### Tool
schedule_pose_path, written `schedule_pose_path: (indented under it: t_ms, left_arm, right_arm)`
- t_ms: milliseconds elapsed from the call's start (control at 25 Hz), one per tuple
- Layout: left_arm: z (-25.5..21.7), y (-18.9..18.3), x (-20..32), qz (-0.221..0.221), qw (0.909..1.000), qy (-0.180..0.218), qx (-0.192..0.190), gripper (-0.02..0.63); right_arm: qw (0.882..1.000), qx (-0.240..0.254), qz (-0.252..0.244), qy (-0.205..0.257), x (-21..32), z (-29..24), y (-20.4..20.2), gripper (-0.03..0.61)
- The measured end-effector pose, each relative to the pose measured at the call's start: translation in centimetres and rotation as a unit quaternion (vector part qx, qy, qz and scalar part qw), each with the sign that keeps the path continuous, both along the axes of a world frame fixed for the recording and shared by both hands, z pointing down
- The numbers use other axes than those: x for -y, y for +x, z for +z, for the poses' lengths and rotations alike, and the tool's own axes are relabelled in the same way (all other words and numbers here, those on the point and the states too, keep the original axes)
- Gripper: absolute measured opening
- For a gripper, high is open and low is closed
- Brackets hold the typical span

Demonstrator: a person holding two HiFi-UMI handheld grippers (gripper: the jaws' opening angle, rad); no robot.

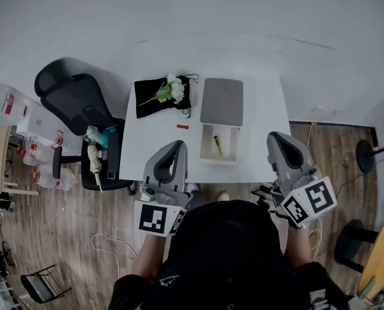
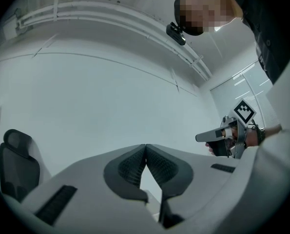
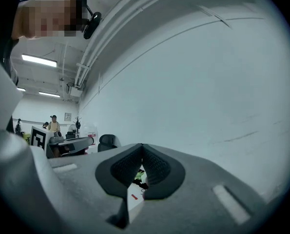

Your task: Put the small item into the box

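White table (image 1: pixel 262 118) bears an open box (image 1: pixel 206 152), its grey lid (image 1: pixel 222 101) just behind; the small red item (image 1: pixel 182 127) lies on the tabletop just left of the box (near a black cloth (image 1: pixel 150 101) with white flowers (image 1: pixel 174 90)); left gripper (image 1: pixel 177 146) and right gripper (image 1: pixel 275 137) hover at the near edge, each with jaws pressed together, empty.
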State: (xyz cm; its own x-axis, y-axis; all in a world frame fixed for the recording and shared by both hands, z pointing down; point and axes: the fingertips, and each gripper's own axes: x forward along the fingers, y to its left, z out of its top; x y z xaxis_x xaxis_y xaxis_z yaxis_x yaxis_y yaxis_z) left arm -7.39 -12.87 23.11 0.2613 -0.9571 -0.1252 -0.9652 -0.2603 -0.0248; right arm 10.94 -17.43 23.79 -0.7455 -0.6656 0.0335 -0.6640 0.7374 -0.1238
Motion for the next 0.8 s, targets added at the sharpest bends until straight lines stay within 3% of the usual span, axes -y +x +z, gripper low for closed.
schedule_pose_path:
  t_ms: [400, 800]
  left_arm:
    - [-0.9, -0.4, -0.3, 0.001, 0.9999, 0.012, -0.001, 0.005]
    - [-0.3, 0.0, -0.4, 0.009, 1.0, 0.0, 0.0, 0.005]
  right_arm:
    - [0.999, 0.02, 0.02, 0.039, -0.6, -2.7, 0.5, 0.005]
    - [0.999, 0.022, 0.015, 0.034, -0.5, -2.4, 0.0, 0.005]
